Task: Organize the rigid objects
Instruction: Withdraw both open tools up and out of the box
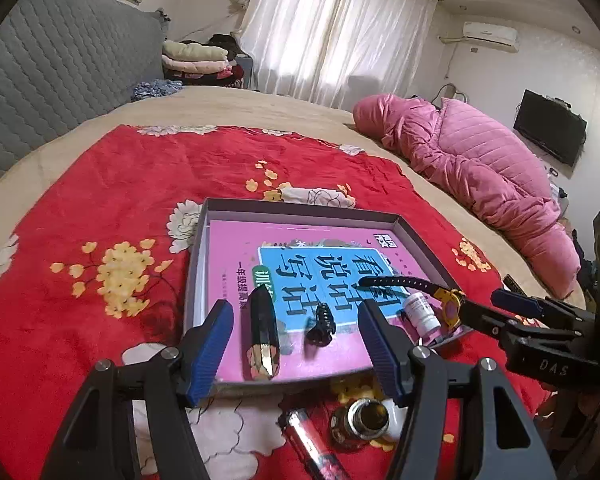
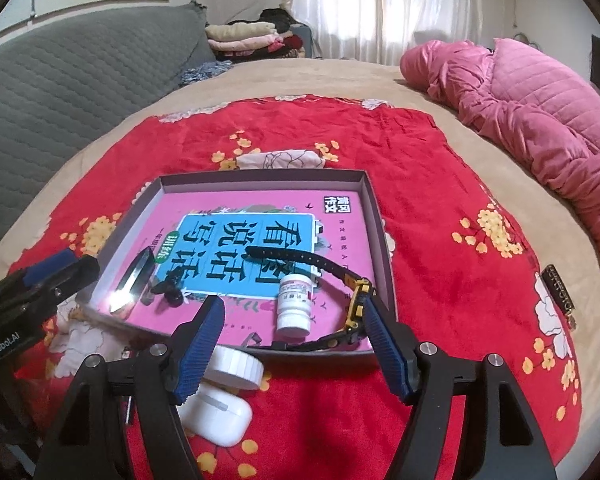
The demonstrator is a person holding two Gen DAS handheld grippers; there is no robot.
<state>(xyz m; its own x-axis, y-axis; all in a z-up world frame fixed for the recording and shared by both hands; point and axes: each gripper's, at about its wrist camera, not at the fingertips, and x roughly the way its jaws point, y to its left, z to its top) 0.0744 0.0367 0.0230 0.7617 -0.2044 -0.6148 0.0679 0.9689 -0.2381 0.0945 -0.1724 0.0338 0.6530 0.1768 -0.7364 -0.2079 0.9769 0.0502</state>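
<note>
1. Fleece blanket (image 1: 100,184), red with yellow and white flowers, covers a beige bed (image 2: 380,76); a pink quilted jacket (image 1: 480,168) lies crumpled at its far side.
2. Shallow grey cardboard tray (image 2: 374,216), rectangular, sits on the blanket and holds a glossy pink book (image 2: 228,328) lying flat.
3. On the book lie a black strap watch with a yellow case (image 2: 356,300), a white cylindrical pill bottle (image 2: 295,304) on its side, a dark faceted tube (image 1: 262,328) and a small black hair claw (image 1: 322,322).
4. Left gripper (image 1: 296,348) tilts down over the tray's near edge, its ribbed blue pads wide apart and clamping nothing.
5. Right gripper (image 2: 292,348) likewise tilts down, fingers spread and empty.
6. Outside the tray, on the blanket, rest a white earbud case (image 2: 216,420), a white round lid (image 2: 236,368), a small metal-necked bottle (image 1: 364,420) and a pink tube (image 1: 312,444).
</note>
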